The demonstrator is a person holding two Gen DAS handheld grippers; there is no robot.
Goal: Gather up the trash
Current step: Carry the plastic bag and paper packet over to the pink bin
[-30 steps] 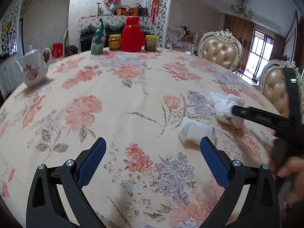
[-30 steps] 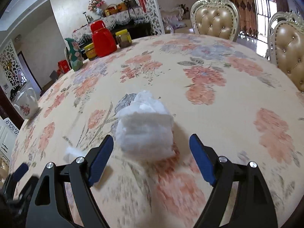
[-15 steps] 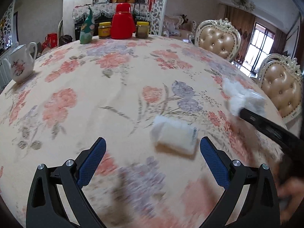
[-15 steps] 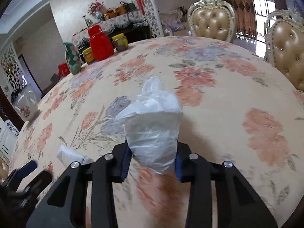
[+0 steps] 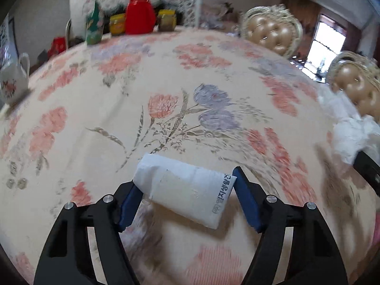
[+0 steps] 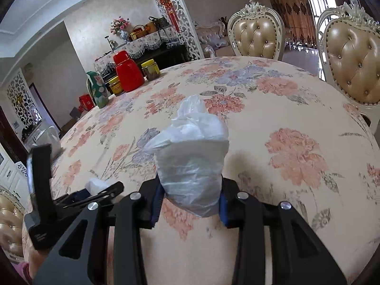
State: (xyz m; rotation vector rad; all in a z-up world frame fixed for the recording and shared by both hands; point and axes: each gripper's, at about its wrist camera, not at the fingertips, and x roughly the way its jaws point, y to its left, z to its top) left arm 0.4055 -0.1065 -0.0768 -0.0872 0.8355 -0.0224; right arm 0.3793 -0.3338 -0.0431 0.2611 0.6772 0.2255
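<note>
A flat white paper packet [image 5: 185, 190] with printed lettering lies on the floral tablecloth. My left gripper [image 5: 187, 201] is shut on it, one blue pad at each end. My right gripper [image 6: 190, 201] is shut on a crumpled white plastic bag [image 6: 190, 161] and holds it just above the table. The bag also shows in the left wrist view [image 5: 349, 133] at the right edge. The left gripper [image 6: 95, 192] with the packet [image 6: 96, 185] shows in the right wrist view at lower left.
A red jug [image 6: 128, 73], two yellow-lidded jars [image 6: 150, 70] and a green bottle [image 6: 97, 92] stand at the table's far edge. A white teapot [image 5: 11, 80] sits at far left. Two tufted chairs [image 6: 256, 35] stand at the far right side.
My left gripper moved forward and closed on the paper packet. My right gripper closed on the plastic bag and lifted it slightly.
</note>
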